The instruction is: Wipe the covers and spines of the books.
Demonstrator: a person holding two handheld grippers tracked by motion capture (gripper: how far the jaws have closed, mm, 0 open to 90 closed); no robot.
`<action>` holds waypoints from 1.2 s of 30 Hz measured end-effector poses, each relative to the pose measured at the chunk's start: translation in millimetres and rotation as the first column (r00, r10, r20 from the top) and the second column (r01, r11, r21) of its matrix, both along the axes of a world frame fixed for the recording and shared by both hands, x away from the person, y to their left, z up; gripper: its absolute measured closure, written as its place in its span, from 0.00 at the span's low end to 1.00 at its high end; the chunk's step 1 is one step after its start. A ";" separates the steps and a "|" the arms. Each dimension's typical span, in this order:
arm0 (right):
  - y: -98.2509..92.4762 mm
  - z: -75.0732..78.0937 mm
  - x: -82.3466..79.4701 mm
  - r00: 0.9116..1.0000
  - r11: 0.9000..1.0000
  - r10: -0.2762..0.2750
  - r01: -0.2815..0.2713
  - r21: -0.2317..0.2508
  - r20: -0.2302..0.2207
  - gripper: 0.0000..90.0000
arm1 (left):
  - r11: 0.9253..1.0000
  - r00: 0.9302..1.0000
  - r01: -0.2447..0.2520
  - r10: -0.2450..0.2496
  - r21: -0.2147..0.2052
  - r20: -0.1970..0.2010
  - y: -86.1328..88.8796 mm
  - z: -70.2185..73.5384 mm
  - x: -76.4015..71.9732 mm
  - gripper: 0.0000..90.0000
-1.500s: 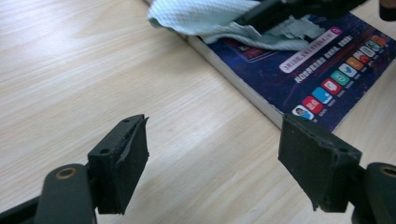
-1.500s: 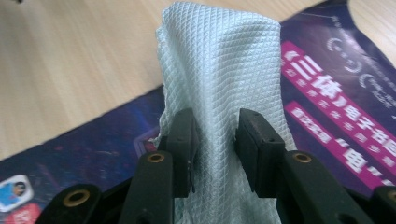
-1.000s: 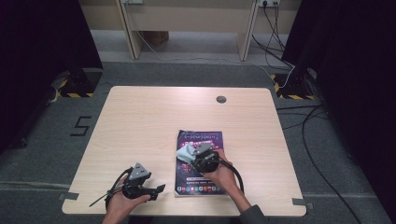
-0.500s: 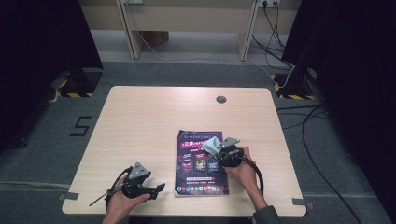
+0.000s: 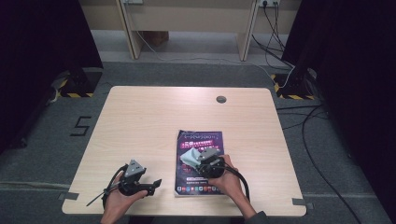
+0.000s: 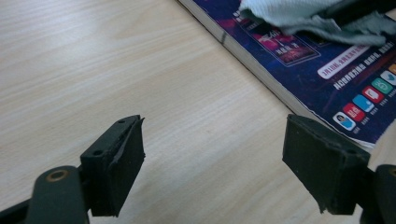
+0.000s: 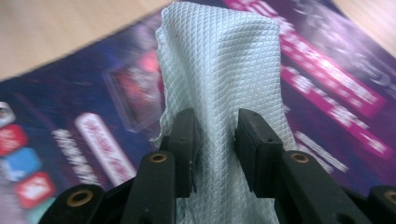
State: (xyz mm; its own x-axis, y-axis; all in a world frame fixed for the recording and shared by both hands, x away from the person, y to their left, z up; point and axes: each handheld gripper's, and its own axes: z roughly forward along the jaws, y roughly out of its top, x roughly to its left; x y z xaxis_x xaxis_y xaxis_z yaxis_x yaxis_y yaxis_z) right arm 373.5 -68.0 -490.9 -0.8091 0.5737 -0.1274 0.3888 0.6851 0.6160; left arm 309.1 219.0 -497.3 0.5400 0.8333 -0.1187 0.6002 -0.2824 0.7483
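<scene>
High view: cloth [image 5: 188, 156] mid-book [image 5: 200, 179].

A pale, waffle-textured cloth [image 7: 219, 70], bunched and pinched in the right claw [image 7: 217, 140], lies on a purple magazine [image 5: 189, 175] flat on the tabletop

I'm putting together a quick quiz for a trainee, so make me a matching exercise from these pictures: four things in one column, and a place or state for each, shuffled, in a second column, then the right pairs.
Column one:
1. left claw
2. right claw
3. cloth
4. magazine

Column two:
A. flat on the table, purple cover up
B. pale, waffle-textured, lying on the cover
C. jaws apart over bare wood, nothing between them
D. closed on fabric

Pairs: 1-C, 2-D, 3-B, 4-A
</scene>
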 end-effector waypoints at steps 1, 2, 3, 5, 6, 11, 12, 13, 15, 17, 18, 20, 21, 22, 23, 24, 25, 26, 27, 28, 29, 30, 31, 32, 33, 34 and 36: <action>3.5 0.0 -2.3 1.000 1.000 0.012 -0.012 0.000 0.000 0.76 | 1.000 1.000 -0.006 0.006 0.000 -0.001 1.3 0.0 0.5 0.22; 6.7 -0.2 -5.0 1.000 1.000 0.018 -0.018 0.001 -0.002 0.76 | 1.000 1.000 -0.015 0.015 0.006 -0.001 2.8 0.2 0.9 0.22; 9.8 -0.3 -7.2 0.999 0.999 0.032 -0.032 0.003 0.000 0.76 | 1.000 1.000 -0.021 0.021 0.012 -0.002 4.5 0.4 1.5 0.22; 15.4 -0.2 -11.6 0.999 0.999 0.048 -0.048 0.001 0.000 0.76 | 0.999 0.999 -0.037 0.037 0.019 -0.005 7.5 0.0 2.5 0.22; 17.7 0.0 -13.3 0.998 0.998 0.056 -0.056 0.001 -0.005 0.76 | 0.999 0.999 -0.046 0.046 0.025 -0.008 8.9 0.1 2.7 0.22; 26.0 -0.5 -23.5 0.996 0.996 0.085 -0.085 0.009 -0.009 0.76 | 0.997 0.997 -0.076 0.076 0.034 -0.004 13.0 0.3 2.8 0.21; 27.3 -0.5 -26.1 0.996 0.996 0.093 -0.093 0.013 -0.012 0.76 | 0.996 0.997 -0.078 0.078 0.037 -0.001 13.6 0.6 2.7 0.21; 29.0 -0.6 -29.1 0.995 0.995 0.095 -0.095 0.013 -0.009 0.76 | 0.996 0.997 -0.081 0.081 0.040 0.001 13.9 1.0 2.6 0.21; 32.5 -0.2 -34.7 0.993 0.993 0.117 -0.117 0.009 -0.012 0.76 | 0.995 0.996 -0.086 0.086 0.041 0.004 14.1 1.3 2.1 0.21; 36.1 0.4 -40.0 0.991 0.991 0.134 -0.134 0.000 -0.009 0.76 | 0.995 0.996 -0.093 0.093 0.040 0.006 14.9 1.4 1.8 0.21; 37.8 0.3 -42.7 0.991 0.991 0.137 -0.137 -0.002 -0.006 0.76 | 0.995 0.995 -0.096 0.096 0.040 0.008 15.2 1.5 1.7 0.21; 40.1 0.3 -47.4 0.990 0.990 0.143 -0.143 0.001 -0.006 0.76 | 0.994 0.995 -0.100 0.100 0.038 0.007 15.6 1.6 1.5 0.21; 41.1 0.2 -49.4 0.990 0.990 0.144 -0.144 0.002 -0.008 0.76 | 0.994 0.995 -0.101 0.101 0.038 0.007 15.7 1.8 1.3 0.21; 41.8 0.4 -50.9 0.989 0.989 0.150 -0.150 0.000 -0.006 0.76 | 0.994 0.995 -0.100 0.100 0.040 0.008 15.7 1.9 1.2 0.21; 42.3 0.5 -52.4 0.989 0.989 0.150 -0.150 0.000 -0.006 0.76 | 0.994 0.995 -0.100 0.100 0.040 0.008 15.5 1.8 1.1 0.21; 42.9 0.4 -53.9 0.988 0.988 0.155 -0.155 0.002 -0.008 0.76 | 0.994 0.995 -0.100 0.100 0.041 0.008 15.3 1.8 1.0 0.21; 43.3 0.5 -54.9 0.987 0.987 0.161 -0.161 0.001 -0.006 0.76 | 0.994 0.995 -0.101 0.100 0.043 0.008 15.2 1.9 0.8 0.21; 43.4 0.6 -56.0 0.987 0.987 0.159 -0.159 -0.001 -0.007 0.76 | 0.994 0.995 -0.100 0.100 0.043 0.008 15.0 2.0 0.7 0.21; 43.4 0.6 -56.8 0.987 0.987 0.158 -0.158 -0.002 -0.006 0.76 | 0.994 0.995 -0.101 0.101 0.042 0.010 14.9 2.1 0.6 0.21; 43.1 0.6 -57.1 0.987 0.987 0.159 -0.159 -0.001 -0.005 0.76 | 0.994 0.995 -0.101 0.101 0.044 0.010 14.9 2.1 0.6 0.21; 42.6 0.3 -56.9 0.988 0.988 0.157 -0.157 0.003 -0.008 0.76 | 0.994 0.995 -0.101 0.101 0.044 0.009 15.0 2.0 0.5 0.21; 41.8 0.4 -55.9 0.987 0.987 0.158 -0.158 0.008 -0.014 0.76 | 0.994 0.995 -0.103 0.103 0.043 0.008 15.1 2.0 0.4 0.21; 40.8 0.6 -54.9 0.987 0.987 0.158 -0.158 0.010 -0.018 0.76 | 0.994 0.995 -0.103 0.103 0.042 0.008 15.4 2.1 0.4 0.21; 39.6 0.6 -53.8 0.988 0.988 0.153 -0.153 0.009 -0.018 0.75 | 0.994 0.995 -0.103 0.103 0.041 0.009 15.7 2.3 0.5 0.21; 38.0 0.8 -52.5 0.989 0.989 0.146 -0.146 0.003 -0.015 0.75 | 0.994 0.995 -0.101 0.101 0.041 0.009 15.9 2.2 0.7 0.21; 35.9 1.0 -50.4 0.989 0.989 0.145 -0.145 -0.002 -0.014 0.75 | 0.994 0.995 -0.101 0.101 0.041 0.009 15.9 2.2 0.7 0.21; 28.8 1.8 -45.2 0.993 0.993 0.119 -0.119 -0.028 0.000 0.75 | 0.994 0.995 -0.097 0.096 0.046 0.006 15.5 1.9 0.8 0.21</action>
